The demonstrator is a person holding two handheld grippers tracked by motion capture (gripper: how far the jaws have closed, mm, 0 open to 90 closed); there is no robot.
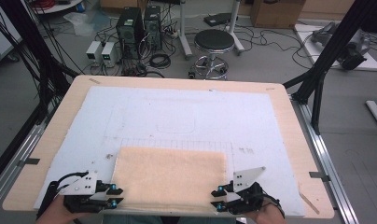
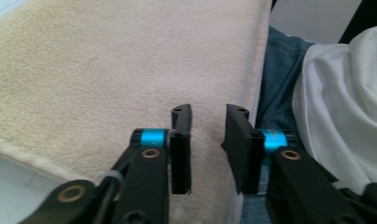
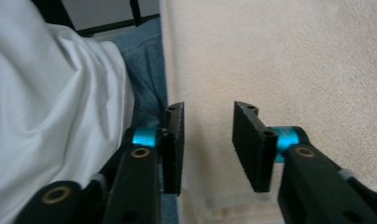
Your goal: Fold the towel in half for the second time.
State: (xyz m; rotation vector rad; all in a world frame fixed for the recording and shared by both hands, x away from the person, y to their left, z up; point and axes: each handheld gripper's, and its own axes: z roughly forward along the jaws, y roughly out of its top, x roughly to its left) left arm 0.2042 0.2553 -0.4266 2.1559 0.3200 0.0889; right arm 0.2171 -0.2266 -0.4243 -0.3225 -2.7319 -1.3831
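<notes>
A cream towel (image 1: 170,175) lies flat, folded into a rectangle, on the near middle of the white mat (image 1: 177,112). My left gripper (image 1: 115,195) sits at the towel's near left corner and my right gripper (image 1: 217,197) at its near right corner, both pointing inward. In the left gripper view the left gripper (image 2: 207,114) has its jaws apart over the towel (image 2: 107,70), close to its near hem. The right gripper (image 3: 207,109) likewise stands open above the towel (image 3: 280,56) by the hem. Neither pair of pads presses on the cloth.
The mat covers most of a wooden table (image 1: 56,135). The person's jeans (image 2: 277,70) and white shirt (image 3: 51,107) lie just past the table's near edge. A stool (image 1: 213,43), computer towers (image 1: 130,28) and cables stand on the floor beyond the far edge.
</notes>
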